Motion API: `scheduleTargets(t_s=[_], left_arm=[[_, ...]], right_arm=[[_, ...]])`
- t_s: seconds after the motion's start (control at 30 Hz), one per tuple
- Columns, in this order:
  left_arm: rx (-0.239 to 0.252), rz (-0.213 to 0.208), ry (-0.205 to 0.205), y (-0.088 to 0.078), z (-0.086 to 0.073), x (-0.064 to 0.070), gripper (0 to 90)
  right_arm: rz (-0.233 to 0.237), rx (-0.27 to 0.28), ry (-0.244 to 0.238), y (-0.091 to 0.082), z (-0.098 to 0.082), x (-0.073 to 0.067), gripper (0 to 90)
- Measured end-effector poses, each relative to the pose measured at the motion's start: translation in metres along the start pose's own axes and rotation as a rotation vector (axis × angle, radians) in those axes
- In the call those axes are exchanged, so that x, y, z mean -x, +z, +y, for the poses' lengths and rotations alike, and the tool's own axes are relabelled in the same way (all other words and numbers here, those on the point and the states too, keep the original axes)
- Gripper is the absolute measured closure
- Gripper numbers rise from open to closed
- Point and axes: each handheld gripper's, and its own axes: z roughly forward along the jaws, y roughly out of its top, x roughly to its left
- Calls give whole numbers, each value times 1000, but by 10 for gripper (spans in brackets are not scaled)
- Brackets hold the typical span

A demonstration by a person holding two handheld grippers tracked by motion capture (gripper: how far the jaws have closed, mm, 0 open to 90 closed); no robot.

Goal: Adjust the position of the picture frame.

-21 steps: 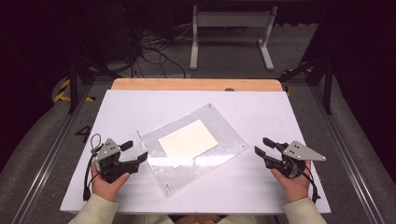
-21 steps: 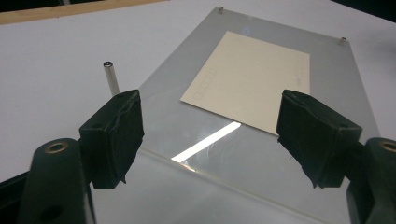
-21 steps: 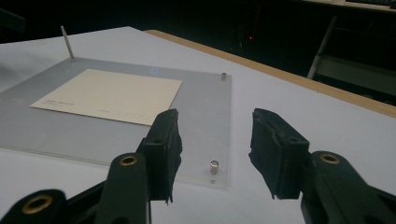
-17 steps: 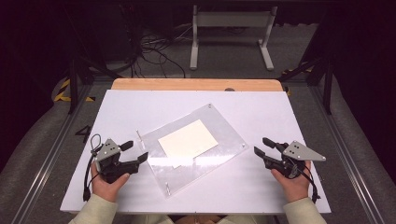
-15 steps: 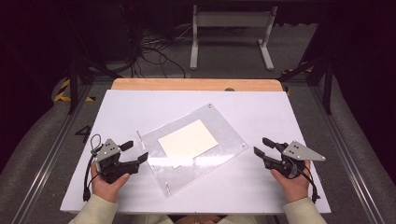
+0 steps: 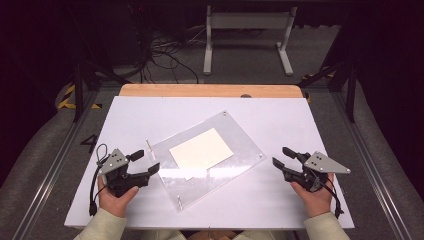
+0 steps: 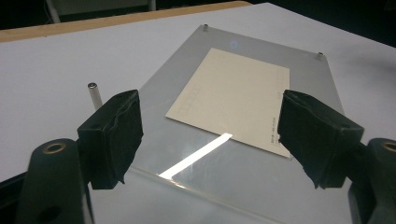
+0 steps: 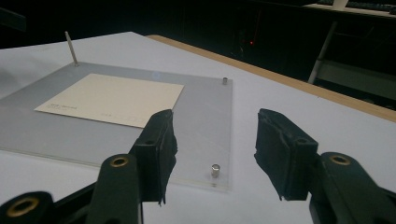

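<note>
While the cream card (image 6: 201, 148) carries faint print along its edges, a small line of type near the corner by the left claw's far pad and another short line at the corner seen in the right gripper view, none of it is large enough to read. That card lies flat under a clear acrylic sheet (image 6: 240, 159), which rests on the white desk (image 6: 150, 115) on short metal standoffs (image 8: 215, 170); one thin metal post (image 7: 95, 94) stands upright at the sheet's corner just beyond the left claw.

Held in the person's left hand (image 6: 116, 199), the left claw (image 6: 146, 162) lies low and nearly level over the desk, aimed at the near left edge of the sheet. Its jaws stand wide apart with nothing between the pads (image 7: 114, 135); in the left gripper view they frame the sheet's edge and the card ahead, without touching either.

Gripped in the right hand (image 6: 314, 197), the right claw (image 6: 283, 156) sits well apart from the sheet's right corner, pointing toward it, also low and roughly level. Its jaws are parted about midway and hold nothing; ahead of them in the right gripper view lie the sheet's near corner and a standoff. Both forearms in pale sleeves (image 6: 102, 227) come in from the desk's near edge.
</note>
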Motion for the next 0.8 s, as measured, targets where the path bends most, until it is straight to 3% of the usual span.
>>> scheduleTargets(t_s=[0.4,0.63,0.8], left_arm=[[28,-72,41,-2,9,22,227],[3,-124,115,2,12,42,225],[2,-154,135,3,13,48,221]], right_arm=[[-5,-10,6,1,-1,1,457],[-1,-12,10,2,-1,1,462],[4,-17,13,2,-2,1,462]])
